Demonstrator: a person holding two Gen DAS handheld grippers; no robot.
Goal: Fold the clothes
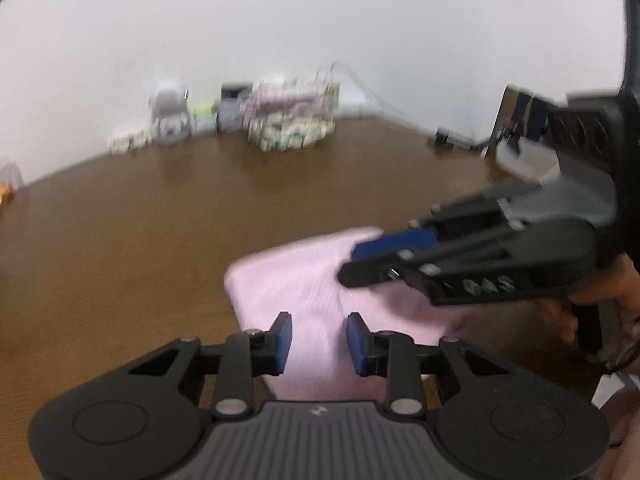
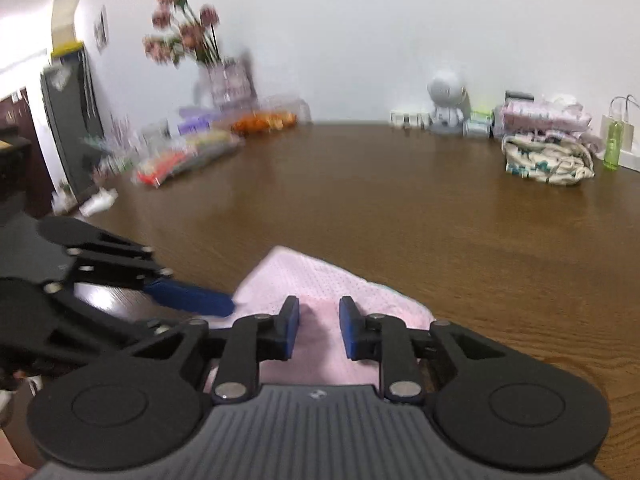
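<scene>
A folded pink cloth (image 1: 288, 280) lies flat on the brown table (image 1: 140, 220). In the left wrist view my left gripper (image 1: 318, 340) hovers over the cloth's near part. Its blue pads stand apart, with cloth showing in the gap and nothing pinched. My right gripper (image 1: 349, 264) comes in from the right, held by a person's hand (image 1: 592, 300), its tips over the cloth's far right corner. In the right wrist view the right gripper (image 2: 319, 328) is open above the pink cloth (image 2: 320, 276). A blue pad (image 2: 192, 298) of the left gripper reaches the cloth's left edge.
A pile of folded clothes (image 2: 548, 160) sits at the table's far edge by the wall, beside a white toy figure (image 2: 444, 104) and a green bottle (image 2: 612, 144). Flowers in a vase (image 2: 224, 76) and bright packets (image 2: 180, 160) line the far left. Bare table (image 2: 400, 208) lies between.
</scene>
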